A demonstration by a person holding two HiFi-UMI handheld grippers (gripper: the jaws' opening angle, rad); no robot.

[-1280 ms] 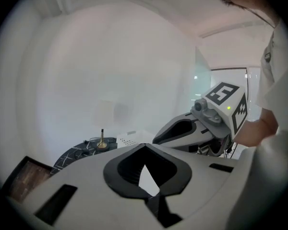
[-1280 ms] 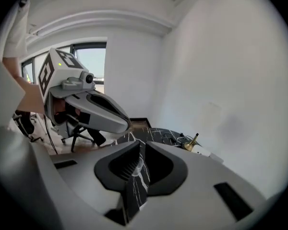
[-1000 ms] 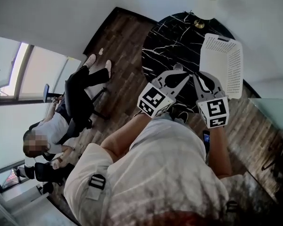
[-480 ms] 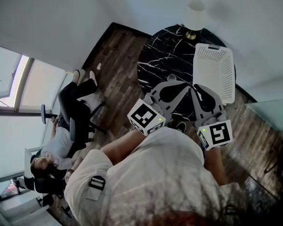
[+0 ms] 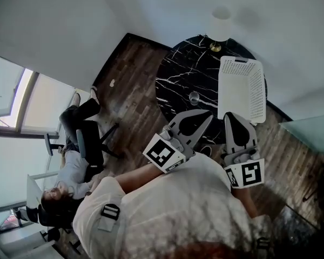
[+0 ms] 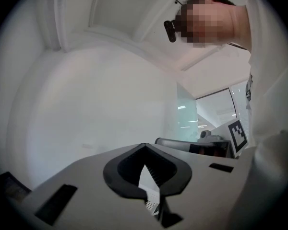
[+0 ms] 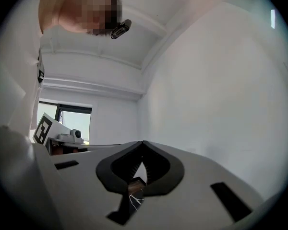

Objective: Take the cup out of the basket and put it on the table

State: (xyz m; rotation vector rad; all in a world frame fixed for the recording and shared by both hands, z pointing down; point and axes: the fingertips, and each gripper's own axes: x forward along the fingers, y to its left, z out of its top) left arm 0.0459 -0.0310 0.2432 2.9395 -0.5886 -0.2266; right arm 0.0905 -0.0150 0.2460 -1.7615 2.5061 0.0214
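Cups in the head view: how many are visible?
1. The clear cup stands on the black marble table, just left of the white basket and apart from it. The basket could hide others.

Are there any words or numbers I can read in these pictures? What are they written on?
No words or numbers can be read anywhere in these pictures.
Left marker cube, on the left gripper: a black-and-white square pattern, not letters.
Right marker cube, on the right gripper: a square pattern too, not letters.
Basket and cup: no print shows.
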